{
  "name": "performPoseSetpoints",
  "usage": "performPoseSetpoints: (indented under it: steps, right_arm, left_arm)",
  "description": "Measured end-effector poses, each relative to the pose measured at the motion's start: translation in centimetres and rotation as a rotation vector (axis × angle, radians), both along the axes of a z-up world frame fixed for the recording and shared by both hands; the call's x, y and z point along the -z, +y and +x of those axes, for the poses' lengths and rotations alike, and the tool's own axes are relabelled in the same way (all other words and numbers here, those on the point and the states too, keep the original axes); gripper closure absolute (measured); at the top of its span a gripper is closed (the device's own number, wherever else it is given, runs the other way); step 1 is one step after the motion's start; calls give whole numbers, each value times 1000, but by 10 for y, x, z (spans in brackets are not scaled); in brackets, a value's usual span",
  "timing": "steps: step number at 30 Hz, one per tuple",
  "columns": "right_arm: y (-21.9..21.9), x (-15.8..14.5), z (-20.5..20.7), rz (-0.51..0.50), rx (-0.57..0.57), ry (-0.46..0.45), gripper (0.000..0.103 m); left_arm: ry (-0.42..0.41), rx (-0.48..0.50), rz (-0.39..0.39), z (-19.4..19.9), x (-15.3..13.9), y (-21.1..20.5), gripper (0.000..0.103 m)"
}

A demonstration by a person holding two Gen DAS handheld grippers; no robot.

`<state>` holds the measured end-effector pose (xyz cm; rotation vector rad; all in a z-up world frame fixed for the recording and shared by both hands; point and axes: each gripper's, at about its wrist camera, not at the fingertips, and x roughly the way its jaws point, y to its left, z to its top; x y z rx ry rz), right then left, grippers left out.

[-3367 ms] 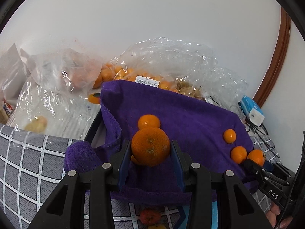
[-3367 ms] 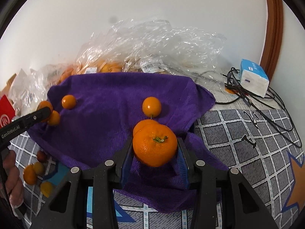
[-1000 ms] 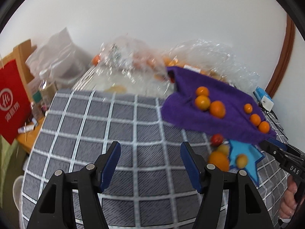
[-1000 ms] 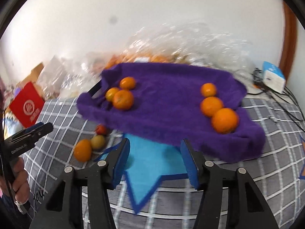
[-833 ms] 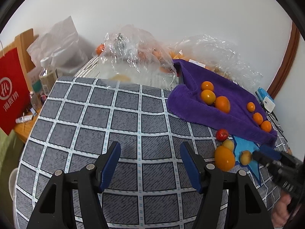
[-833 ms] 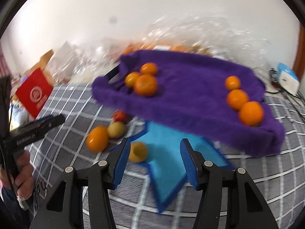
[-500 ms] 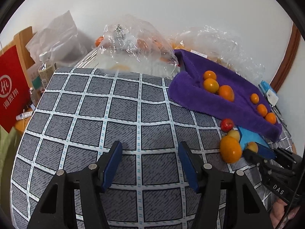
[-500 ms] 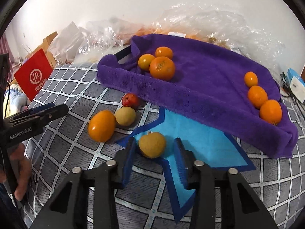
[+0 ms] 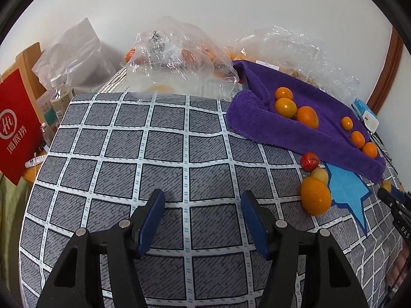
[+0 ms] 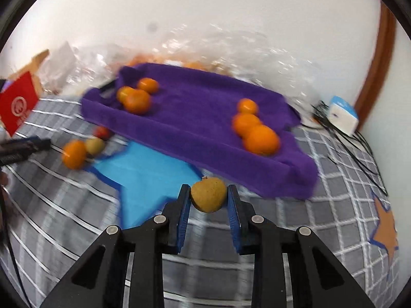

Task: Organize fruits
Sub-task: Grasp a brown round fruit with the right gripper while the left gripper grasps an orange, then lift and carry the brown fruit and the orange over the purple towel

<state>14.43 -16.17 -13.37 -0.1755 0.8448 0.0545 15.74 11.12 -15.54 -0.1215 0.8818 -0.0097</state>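
A purple towel holds two groups of oranges, one at its left end and one at its right end. In front of it on the checked mat lie a large orange, a pale yellow fruit and a small red fruit. My right gripper is shut on a small yellow-brown fruit, held above the mat just before the towel's front edge. Over bare mat, left of the loose fruit, my left gripper stands open with nothing between its fingers.
Clear plastic bags of fruit stand behind the towel against the wall. A red bag and a bottle are at the left edge. A blue-white box with black cables lies at the right. A blue star marks the mat.
My right gripper came down around the yellow-brown fruit on the blue star, shut on it, and carried it rightwards along the towel's front. My left gripper has hardly moved.
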Motion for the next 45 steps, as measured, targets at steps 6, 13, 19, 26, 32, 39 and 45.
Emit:
performPoseSetpoints:
  steps: [6, 13, 19, 26, 32, 39, 45]
  right_arm:
    - [-38, 4, -3, 69, 59, 21, 75]
    - [-52, 15, 0, 108, 94, 22, 75]
    - [-60, 20, 1, 144, 110, 42, 75]
    - [-61, 21, 1, 134, 121, 43, 75]
    - [-63, 22, 2, 135, 135, 47, 75]
    - [-62, 21, 1, 121, 134, 41, 75]
    - [-62, 21, 0, 126, 132, 38, 75]
  left_arm:
    - [23, 33, -49, -4, -9, -12, 50]
    - [-7, 148, -49, -11, -24, -76, 48]
    - [28, 114, -91, 0, -9, -90, 48]
    - [-4, 106, -85, 0, 0, -91, 73]
    - [-35, 93, -76, -6, -3, -90, 73]
    - [-97, 100, -52, -19, -12, -94, 73]
    - [-149, 112, -46, -26, -17, -96, 73]
